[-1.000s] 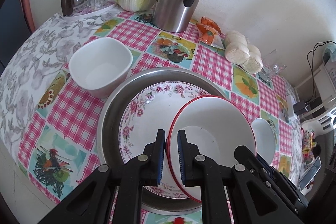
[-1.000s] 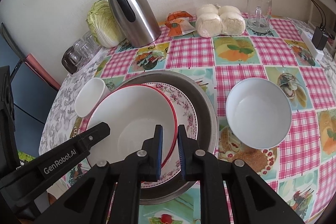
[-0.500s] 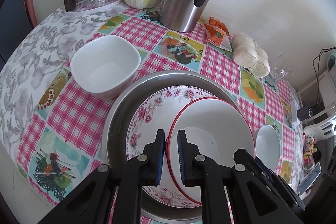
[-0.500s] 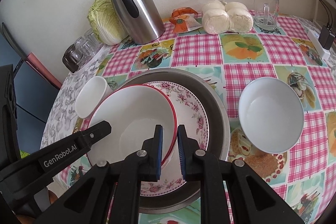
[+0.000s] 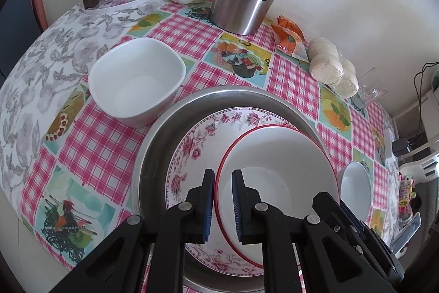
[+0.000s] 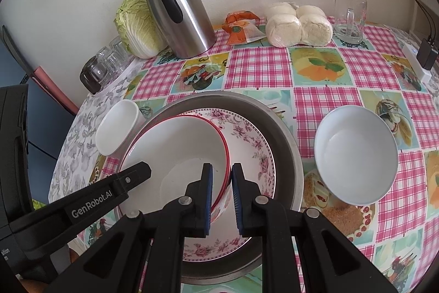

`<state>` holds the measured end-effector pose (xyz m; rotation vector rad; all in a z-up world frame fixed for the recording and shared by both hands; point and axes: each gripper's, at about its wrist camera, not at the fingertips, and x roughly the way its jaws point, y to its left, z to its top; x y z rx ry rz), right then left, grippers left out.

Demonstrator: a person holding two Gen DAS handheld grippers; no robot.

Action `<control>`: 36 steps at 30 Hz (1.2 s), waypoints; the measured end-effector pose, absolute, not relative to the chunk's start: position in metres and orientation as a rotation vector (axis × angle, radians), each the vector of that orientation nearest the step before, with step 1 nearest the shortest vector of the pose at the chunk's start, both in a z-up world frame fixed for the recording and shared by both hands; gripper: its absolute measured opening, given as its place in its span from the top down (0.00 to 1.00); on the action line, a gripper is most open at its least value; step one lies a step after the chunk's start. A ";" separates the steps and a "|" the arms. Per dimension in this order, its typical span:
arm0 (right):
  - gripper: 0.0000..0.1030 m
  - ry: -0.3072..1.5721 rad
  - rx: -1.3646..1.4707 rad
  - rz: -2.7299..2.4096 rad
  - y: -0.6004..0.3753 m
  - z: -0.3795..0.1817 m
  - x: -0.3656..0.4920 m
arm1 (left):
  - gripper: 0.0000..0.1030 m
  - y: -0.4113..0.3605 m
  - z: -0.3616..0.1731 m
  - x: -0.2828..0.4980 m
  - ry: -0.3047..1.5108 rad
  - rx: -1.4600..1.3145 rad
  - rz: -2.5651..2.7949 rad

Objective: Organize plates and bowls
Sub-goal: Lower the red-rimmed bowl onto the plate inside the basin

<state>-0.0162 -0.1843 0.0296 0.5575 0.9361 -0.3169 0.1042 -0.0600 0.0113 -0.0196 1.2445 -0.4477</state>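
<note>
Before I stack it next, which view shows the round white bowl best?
The right wrist view: the round white bowl sits whole and unobstructed beside the metal basin. The left wrist view shows only a sliver behind the red-rimmed bowl.

Left gripper [image 5: 222, 203] and right gripper [image 6: 221, 199], fingers narrowly parted, side by side.

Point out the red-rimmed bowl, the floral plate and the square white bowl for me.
red-rimmed bowl [image 5: 282, 155], left wrist view, inner wall.
floral plate [image 6: 252, 144], right wrist view, patterned rim to the bowl's right.
square white bowl [image 5: 137, 78], left wrist view, inside bottom.
</note>
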 end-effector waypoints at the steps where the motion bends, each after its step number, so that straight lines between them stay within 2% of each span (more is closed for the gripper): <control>1: 0.84 0.935 0.558 -0.317 -0.184 0.029 -0.016 | 0.87 -0.060 0.011 0.104 1.244 -0.018 -0.448; 24: 0.84 0.948 0.571 -0.319 -0.188 0.021 -0.016 | 0.87 -0.061 0.005 0.107 1.257 -0.030 -0.446; 26: 0.84 0.947 0.578 -0.316 -0.189 0.021 -0.017 | 0.84 -0.060 0.005 0.107 1.262 -0.043 -0.446; 36: 0.85 0.923 0.573 -0.345 -0.192 0.030 -0.022 | 0.83 -0.060 0.018 0.104 1.222 -0.019 -0.441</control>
